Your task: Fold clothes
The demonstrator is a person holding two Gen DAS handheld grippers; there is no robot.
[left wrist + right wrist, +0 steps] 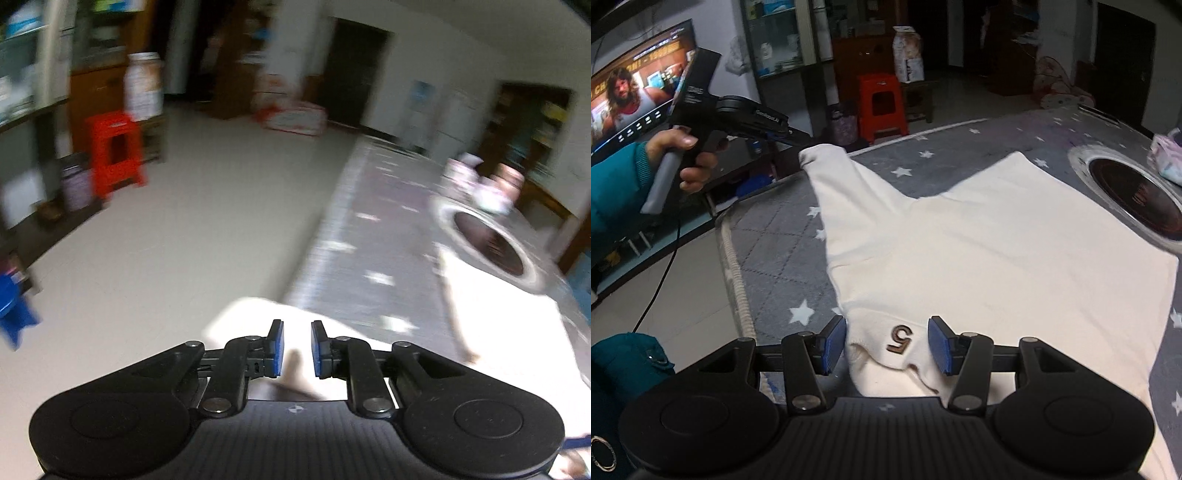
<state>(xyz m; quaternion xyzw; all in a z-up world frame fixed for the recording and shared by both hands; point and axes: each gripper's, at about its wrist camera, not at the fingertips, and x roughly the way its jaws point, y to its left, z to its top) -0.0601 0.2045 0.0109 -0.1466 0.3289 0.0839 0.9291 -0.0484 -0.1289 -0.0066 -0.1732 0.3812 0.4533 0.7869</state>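
A cream white sweatshirt (979,240) lies spread on a grey star-patterned cover (768,236). Its collar, with a brown "5" (899,338), sits between the open fingers of my right gripper (886,345). My left gripper (798,142) holds the end of one sleeve (827,155) lifted at the cover's far left edge. In the blurred left wrist view, sleeve fabric (255,314) lies between and beyond the left gripper's (297,349) narrowly parted blue pads (276,349). The sweatshirt body also shows there (498,314).
A round dark inset with a pale rim (1134,192) sits in the cover at the right, with a pastel bundle (1171,158) behind it. On the floor stand a red stool (882,103), a TV (631,88) and cabinets. A cable (661,273) hangs from the left gripper.
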